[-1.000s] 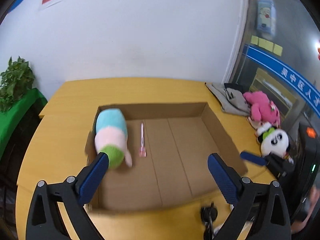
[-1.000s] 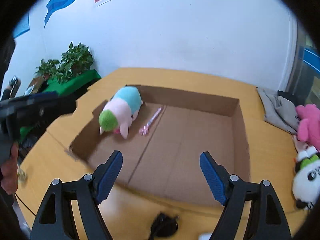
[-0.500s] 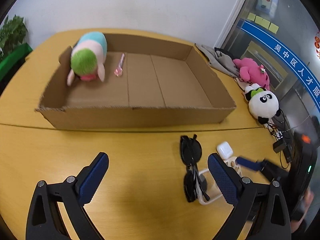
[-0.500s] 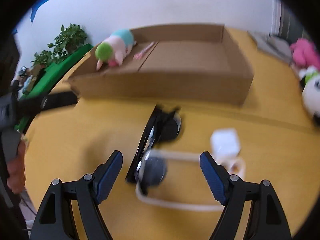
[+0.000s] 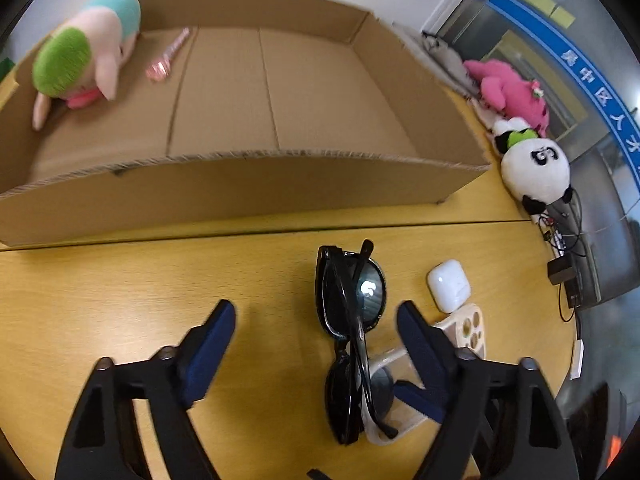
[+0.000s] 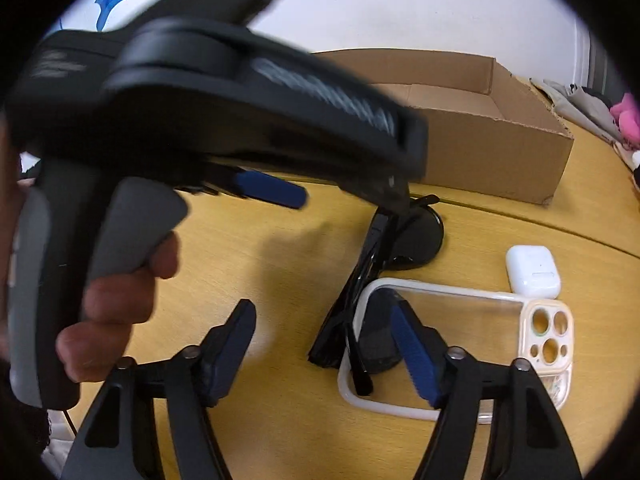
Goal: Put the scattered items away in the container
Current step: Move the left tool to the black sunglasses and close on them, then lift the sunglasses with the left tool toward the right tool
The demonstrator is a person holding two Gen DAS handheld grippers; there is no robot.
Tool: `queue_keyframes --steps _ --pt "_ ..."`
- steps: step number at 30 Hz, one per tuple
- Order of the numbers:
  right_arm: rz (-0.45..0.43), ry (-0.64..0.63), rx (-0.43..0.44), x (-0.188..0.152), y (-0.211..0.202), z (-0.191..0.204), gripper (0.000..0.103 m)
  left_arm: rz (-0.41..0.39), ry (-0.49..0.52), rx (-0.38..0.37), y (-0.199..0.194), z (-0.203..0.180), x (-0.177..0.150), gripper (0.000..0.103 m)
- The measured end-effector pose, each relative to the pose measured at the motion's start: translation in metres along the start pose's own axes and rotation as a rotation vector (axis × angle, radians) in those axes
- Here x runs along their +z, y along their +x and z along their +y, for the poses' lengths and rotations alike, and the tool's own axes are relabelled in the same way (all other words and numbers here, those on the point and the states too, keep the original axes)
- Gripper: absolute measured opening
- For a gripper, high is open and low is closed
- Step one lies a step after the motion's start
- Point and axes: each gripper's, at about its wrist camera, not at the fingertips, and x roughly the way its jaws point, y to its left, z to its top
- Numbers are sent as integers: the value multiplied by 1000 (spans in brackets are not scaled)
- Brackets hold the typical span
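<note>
- Sunglasses (image 5: 352,320): being approached, flat on table (image 5: 120,300) before box (image 5: 240,196).
- Left gripper (image 5: 316,320), right gripper (image 6: 324,328): jaws just closing, apart, nothing being clamped.
- Next, judged: pinching the frame.

Office: wood desk (image 5: 120,300), glass partition (image 5: 560,60) at 2 o'clock (blue Chinese-lettered band), cables (image 5: 560,240).

Black folded sunglasses (image 5: 352,332) overlapping clear phone case (image 6: 472,344), beside cardboard box (image 5: 240,196).

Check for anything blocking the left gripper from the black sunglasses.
Nothing visible blocks it. The left gripper, jaws just closing, already straddles the black sunglasses without gripping; their lower end rests on the clear phone case.
</note>
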Motion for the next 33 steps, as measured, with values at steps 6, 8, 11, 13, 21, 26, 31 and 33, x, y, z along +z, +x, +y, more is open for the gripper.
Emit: queue_keyframes --steps 6,8,11,13,21,26,31,33 --pt "-9 43 -20 -3 -7 -16 57 55 43 21 18 -9 -5 49" --pt "-6 53 -15 -5 -10 -20 57 66 50 4 20 -11 -4 38" --pt "-3 62 3 -9 -18 -26 57 63 54 1 19 -13 -6 26" --pt "-11 54 7 -11 -26 -35 57 63 67 24 18 -13 -6 12" --pt "21 92 -20 -17 -34 -77 58 64 55 1 17 -5 -9 10" --pt "31 40 4 -16 -24 -68 59 51 36 -8 9 0 -12 8" --pt "36 17 10 -16 -19 -66 60 44 25 -12 0 9 -16 8" --pt "40 3 4 -17 -18 -63 60 41 25 -12 -2 11 -19 8"
